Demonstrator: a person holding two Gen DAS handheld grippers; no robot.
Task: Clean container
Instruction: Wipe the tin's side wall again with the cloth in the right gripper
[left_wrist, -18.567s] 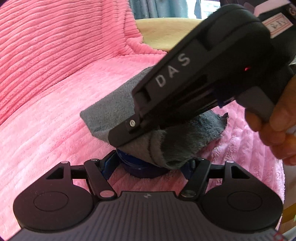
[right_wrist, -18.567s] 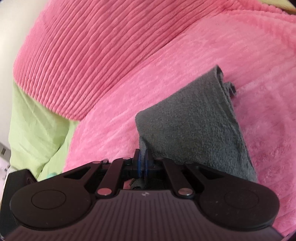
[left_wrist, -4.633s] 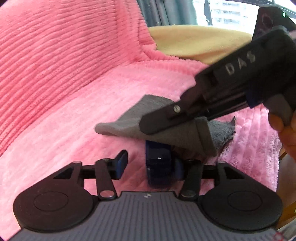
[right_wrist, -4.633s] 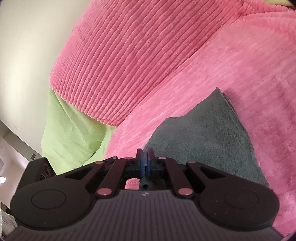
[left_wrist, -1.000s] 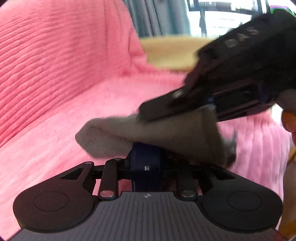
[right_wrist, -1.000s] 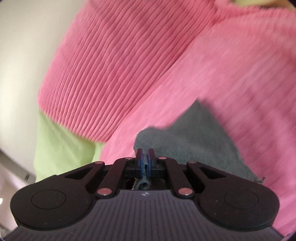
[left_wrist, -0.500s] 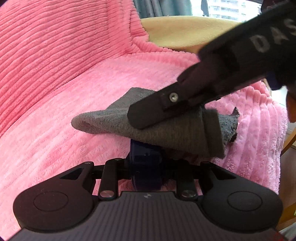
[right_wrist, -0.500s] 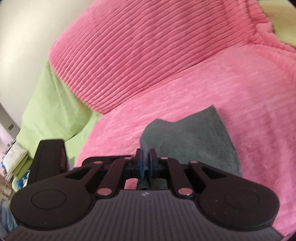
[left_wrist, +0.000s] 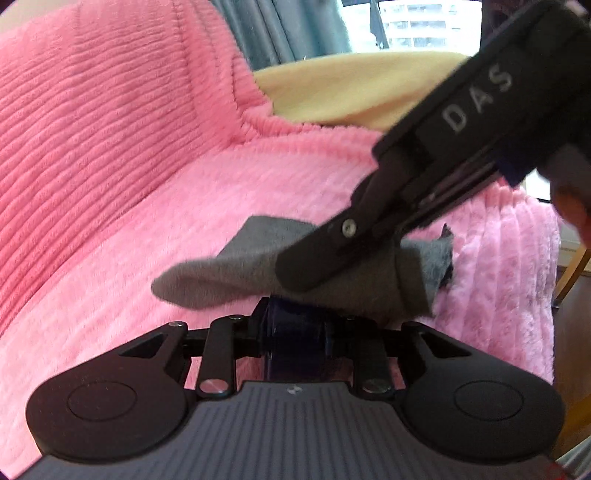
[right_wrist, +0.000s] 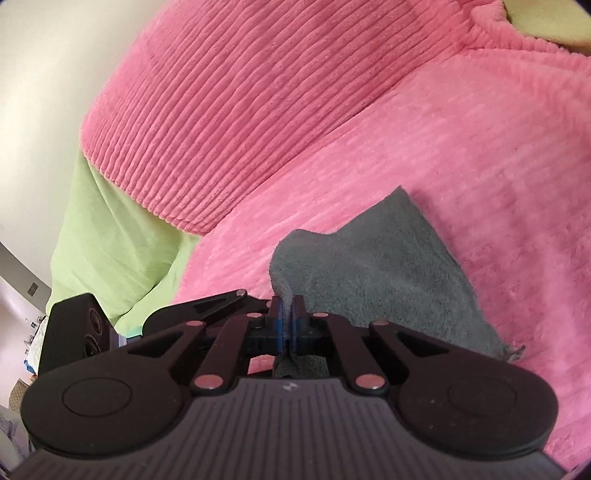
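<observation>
- We held the dark blue container (left_wrist: 295, 332) clamped between the jaws of the left gripper (left_wrist: 297, 334), low over the pink corduroy blanket (left_wrist: 129, 221); only its near face showed, the rest hidden under the cloth.
- The right gripper (right_wrist: 286, 325) had its jaws closed on a fold of the grey microfibre cloth (right_wrist: 376, 273), which lay draped over the container's top.
- We judged the wiping to be under way, with no way to tell how clean the container was.
- Risk, as we saw it: pressing hard with the cloth could twist the container out of the left jaws, since the grip looked to sit on its sides only. It would drop onto the soft blanket, so little harm, but the hold would be lost.
- A second risk: the pinch took only a thin fold, so a dragging stroke could pull the cloth free.
- The loose corner of the cloth (left_wrist: 445, 254) hung near the blanket's right edge, beyond which the seat fell away.
- Open room lay to the left and ahead over the blanket; the ribbed backrest (right_wrist: 240, 110) closed off the far side.
</observation>
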